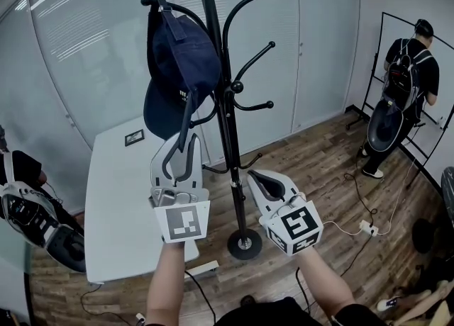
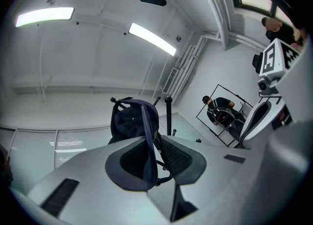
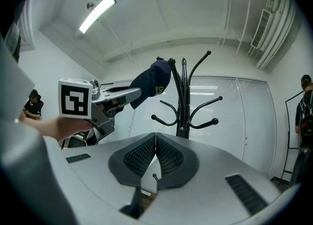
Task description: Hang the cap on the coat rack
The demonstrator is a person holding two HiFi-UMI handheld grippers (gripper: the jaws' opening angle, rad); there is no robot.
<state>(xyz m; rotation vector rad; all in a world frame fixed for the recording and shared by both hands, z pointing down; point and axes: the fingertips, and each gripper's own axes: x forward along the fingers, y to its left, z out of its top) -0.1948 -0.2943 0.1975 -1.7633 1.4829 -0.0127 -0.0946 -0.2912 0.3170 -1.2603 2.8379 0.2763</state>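
A navy cap [image 1: 181,62] hangs from an upper left hook of the black coat rack [image 1: 225,119], its brim pointing down. My left gripper [image 1: 183,144] reaches up to the brim. In the left gripper view the brim [image 2: 148,150] runs edge-on between the jaws of that gripper [image 2: 155,155]; it lies against the left pad and a gap shows before the right pad, so the jaws are open. My right gripper [image 1: 259,179] hovers lower, to the right of the pole, shut and empty, with its pads [image 3: 168,158] touching. The right gripper view also shows the cap [image 3: 151,79] and the rack [image 3: 183,97].
A white table [image 1: 117,204] stands to the left of the rack's round base [image 1: 245,243]. A black bag [image 1: 32,218] lies at the far left. A person with a backpack [image 1: 408,83] stands by a rolling frame at the right. Cables and a power strip [image 1: 367,229] lie on the wood floor.
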